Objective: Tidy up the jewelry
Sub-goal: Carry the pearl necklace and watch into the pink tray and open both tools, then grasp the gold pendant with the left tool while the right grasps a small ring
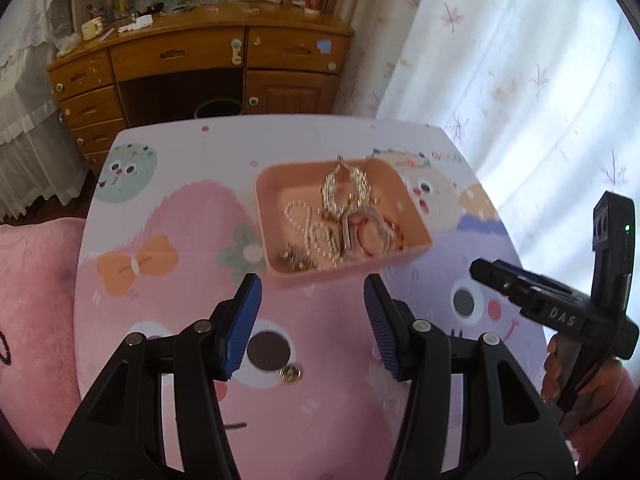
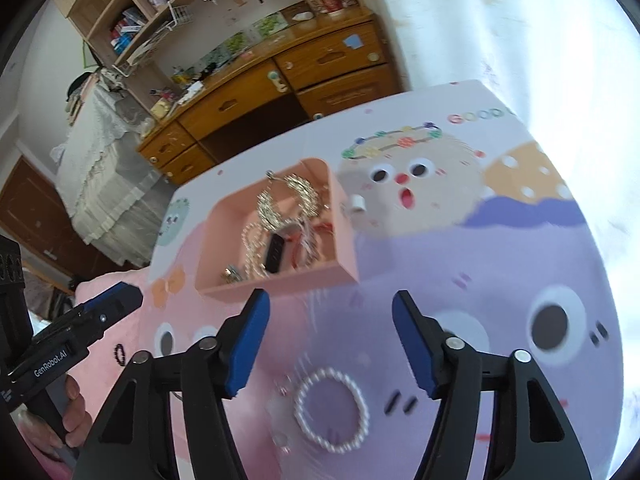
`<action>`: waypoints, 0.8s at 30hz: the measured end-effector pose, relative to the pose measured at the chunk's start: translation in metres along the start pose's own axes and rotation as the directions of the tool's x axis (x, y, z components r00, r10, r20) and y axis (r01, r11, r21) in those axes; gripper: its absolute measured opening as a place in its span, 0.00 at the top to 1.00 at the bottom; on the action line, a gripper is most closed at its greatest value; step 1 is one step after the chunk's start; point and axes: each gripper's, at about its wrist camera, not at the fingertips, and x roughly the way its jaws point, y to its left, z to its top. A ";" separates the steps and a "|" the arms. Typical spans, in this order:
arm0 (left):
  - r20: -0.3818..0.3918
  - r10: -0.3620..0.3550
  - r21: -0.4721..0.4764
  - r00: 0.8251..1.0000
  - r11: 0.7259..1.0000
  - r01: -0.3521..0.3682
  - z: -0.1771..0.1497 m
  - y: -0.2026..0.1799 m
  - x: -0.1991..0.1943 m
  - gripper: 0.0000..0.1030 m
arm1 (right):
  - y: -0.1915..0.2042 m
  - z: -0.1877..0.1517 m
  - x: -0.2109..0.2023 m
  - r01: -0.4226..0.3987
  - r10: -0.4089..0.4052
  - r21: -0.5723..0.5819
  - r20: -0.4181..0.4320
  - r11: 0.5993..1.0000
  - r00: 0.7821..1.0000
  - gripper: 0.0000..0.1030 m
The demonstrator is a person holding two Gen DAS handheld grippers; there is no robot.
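Observation:
A pink tray (image 1: pixel 276 264) sits on the cartoon-print table and holds a sparkly hoop piece (image 1: pixel 346 192), a pearl strand (image 1: pixel 308 228), red-and-white bangles (image 1: pixel 372 232) and a small gold piece (image 1: pixel 296 260). It shows in the right wrist view too (image 2: pixel 344 232). My left gripper (image 1: pixel 312 308) is open and empty just short of the tray; a small gold earring (image 1: pixel 291 374) lies on the table between its fingers. My right gripper (image 2: pixel 330 328) is open and empty above a pearl bracelet (image 2: pixel 331 410) on the table. The right gripper also shows in the left wrist view (image 1: pixel 480 270).
A small white ring-like piece (image 2: pixel 358 203) lies on the table right of the tray. A dark bead bracelet (image 2: pixel 119 354) lies at the table's left. A wooden desk (image 1: pixel 200 64) stands behind the table, white curtains (image 1: pixel 520 80) to the right, a bed to the left.

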 end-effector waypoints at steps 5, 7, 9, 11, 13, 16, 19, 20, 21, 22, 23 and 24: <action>-0.055 -0.043 0.027 0.998 0.999 0.045 -0.023 0.004 0.000 0.51 | 0.003 -0.038 -0.014 0.059 -0.059 -0.015 -0.001 0.998 0.998 0.29; -0.079 -0.067 0.032 0.995 0.997 0.069 -0.031 0.005 0.001 0.51 | 0.009 -0.055 -0.019 0.076 -0.076 -0.022 0.010 0.997 0.997 0.29; -0.097 -0.086 0.044 0.991 0.995 0.091 -0.037 0.006 0.003 0.51 | 0.017 -0.073 -0.024 0.085 -0.084 -0.037 0.016 0.996 0.996 0.27; -0.114 -0.097 0.059 0.989 0.993 0.104 -0.043 0.008 0.007 0.51 | 0.027 -0.092 -0.027 0.089 -0.088 -0.056 0.014 0.994 0.996 0.27; -0.139 -0.093 0.074 0.986 0.992 0.104 -0.049 0.010 0.012 0.51 | 0.037 -0.110 -0.027 0.097 -0.097 -0.073 0.004 0.993 0.995 0.27; -0.167 -0.101 0.085 0.981 0.990 0.116 -0.056 0.013 0.020 0.51 | 0.053 -0.137 -0.025 0.098 -0.099 -0.103 -0.002 0.990 0.995 0.27; -0.191 -0.096 0.103 0.977 0.988 0.117 -0.061 0.015 0.031 0.51 | 0.068 -0.158 -0.023 0.110 -0.108 -0.147 0.017 0.983 0.994 0.28; -0.199 -0.092 0.113 0.976 0.987 0.116 -0.063 0.015 0.035 0.51 | 0.073 -0.163 -0.021 0.115 -0.113 -0.163 0.022 0.980 0.993 0.28; -0.207 -0.086 0.124 0.975 0.986 0.114 -0.065 0.015 0.039 0.51 | 0.078 -0.169 -0.018 0.129 -0.127 -0.185 0.027 0.974 0.992 0.29; -0.212 -0.082 0.136 0.974 0.984 0.112 -0.067 0.015 0.043 0.51 | 0.083 -0.173 -0.016 0.142 -0.139 -0.201 0.030 0.969 0.990 0.31; -0.216 -0.077 0.149 0.973 0.983 0.110 -0.069 0.014 0.047 0.51 | 0.088 -0.178 -0.014 0.152 -0.148 -0.217 0.034 0.964 0.988 0.35; -0.217 -0.073 0.158 0.973 0.981 0.109 -0.070 0.014 0.050 0.51 | 0.091 -0.181 -0.011 0.157 -0.154 -0.230 0.035 0.960 0.988 0.40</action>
